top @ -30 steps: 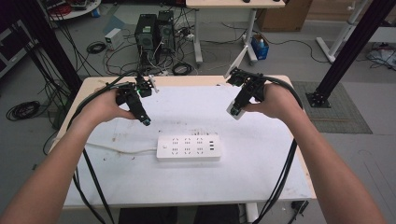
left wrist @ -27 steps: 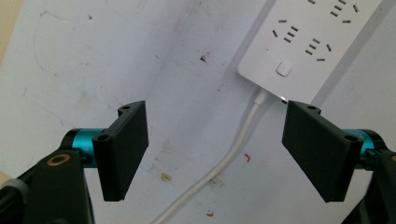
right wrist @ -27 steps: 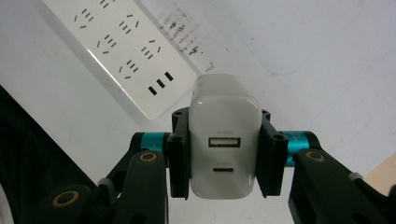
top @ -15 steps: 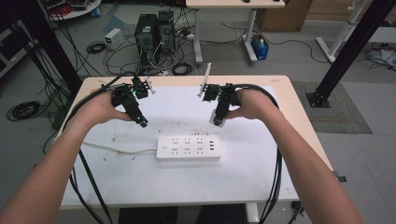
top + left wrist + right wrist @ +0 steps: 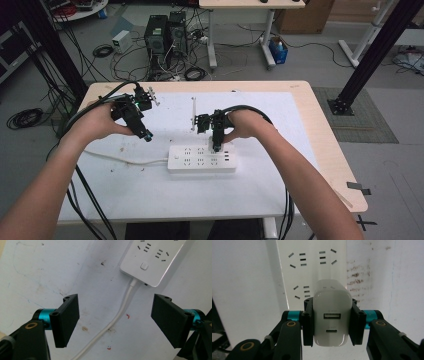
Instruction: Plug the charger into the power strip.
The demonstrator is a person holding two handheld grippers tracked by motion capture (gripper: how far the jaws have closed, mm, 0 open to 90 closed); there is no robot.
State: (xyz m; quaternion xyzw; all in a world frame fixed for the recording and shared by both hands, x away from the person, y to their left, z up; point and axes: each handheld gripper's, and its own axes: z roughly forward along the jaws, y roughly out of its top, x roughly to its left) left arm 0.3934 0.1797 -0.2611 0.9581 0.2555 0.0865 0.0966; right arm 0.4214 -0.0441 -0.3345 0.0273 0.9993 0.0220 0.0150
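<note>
**Charger poised over the power strip**

The right hand-held gripper (image 5: 332, 322) clamps a white USB charger (image 5: 332, 317) by its two flat sides, ports facing the camera. Directly beyond it lies the white power strip (image 5: 201, 159) on the counter (image 5: 300, 120), long axis running left to right across the person's front. The charger sits just above the strip's right end; whether its prongs already touch a socket is hard to tell. The left hand-held gripper (image 5: 115, 320) hangs wide open and empty over the strip's cord (image 5: 117, 315), farther from the sockets.
</note>
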